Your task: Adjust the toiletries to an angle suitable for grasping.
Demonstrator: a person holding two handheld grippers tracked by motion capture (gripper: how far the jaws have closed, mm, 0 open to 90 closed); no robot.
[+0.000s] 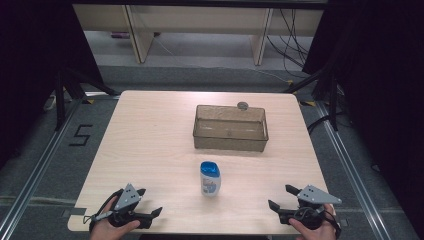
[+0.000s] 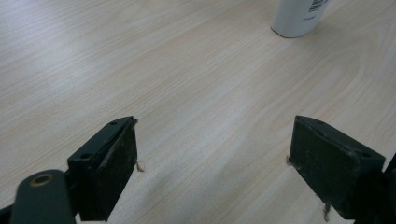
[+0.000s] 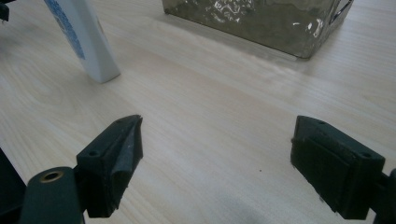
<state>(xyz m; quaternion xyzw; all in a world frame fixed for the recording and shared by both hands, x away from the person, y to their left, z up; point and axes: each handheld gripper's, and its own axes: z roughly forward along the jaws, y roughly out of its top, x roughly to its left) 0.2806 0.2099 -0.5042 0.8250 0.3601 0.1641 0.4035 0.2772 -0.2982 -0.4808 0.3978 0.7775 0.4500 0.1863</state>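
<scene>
Your left gripper [image 1: 150, 202] and right gripper [image 1: 281, 197] rest wide-jawed, empty, flanking the upright white bottle [image 1: 210, 178] near the bin [image 1: 230, 142].

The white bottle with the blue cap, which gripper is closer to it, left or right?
Left, by a little. The left gripper sits at the bottle's near left; the right gripper is farther off at its near right.
</scene>
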